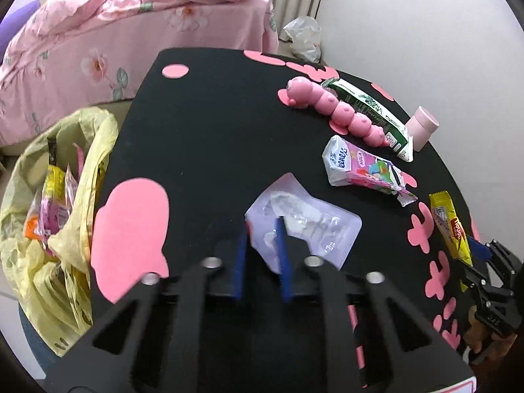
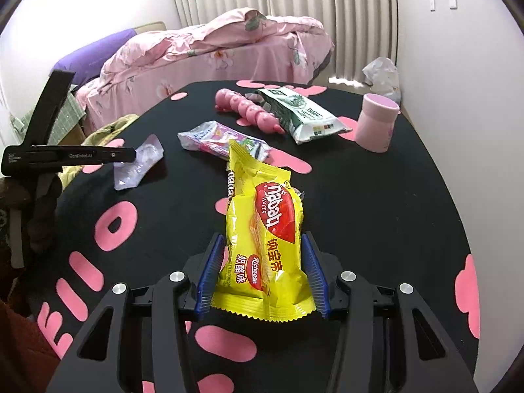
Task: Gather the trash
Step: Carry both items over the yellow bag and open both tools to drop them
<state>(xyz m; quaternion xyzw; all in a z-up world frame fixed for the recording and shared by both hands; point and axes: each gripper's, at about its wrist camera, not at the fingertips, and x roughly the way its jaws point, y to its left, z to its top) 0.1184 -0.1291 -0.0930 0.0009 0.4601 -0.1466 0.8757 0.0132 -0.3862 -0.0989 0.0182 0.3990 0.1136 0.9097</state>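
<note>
My left gripper (image 1: 262, 231) is shut on the near edge of a clear plastic wrapper (image 1: 314, 226), which lies on the black table (image 1: 213, 131). The right wrist view shows that gripper's tip (image 2: 129, 155) on the same wrapper (image 2: 140, 163). My right gripper (image 2: 262, 240) stands open around a yellow wafer packet (image 2: 262, 229). The packet lies lengthwise between the blue pads (image 2: 211, 268), which sit close to its sides. In the left wrist view the right gripper (image 1: 481, 255) and the yellow packet (image 1: 447, 226) are at the table's right edge.
A yellow trash bag (image 1: 85, 150) holding several wrappers hangs open off the table's left edge. On the table are a pink tissue pack (image 1: 357, 167), a green-white packet (image 1: 370, 108), a pink caterpillar toy (image 1: 334, 108) and a pink cup (image 1: 422, 127). A pink-covered bed (image 1: 131, 32) stands behind.
</note>
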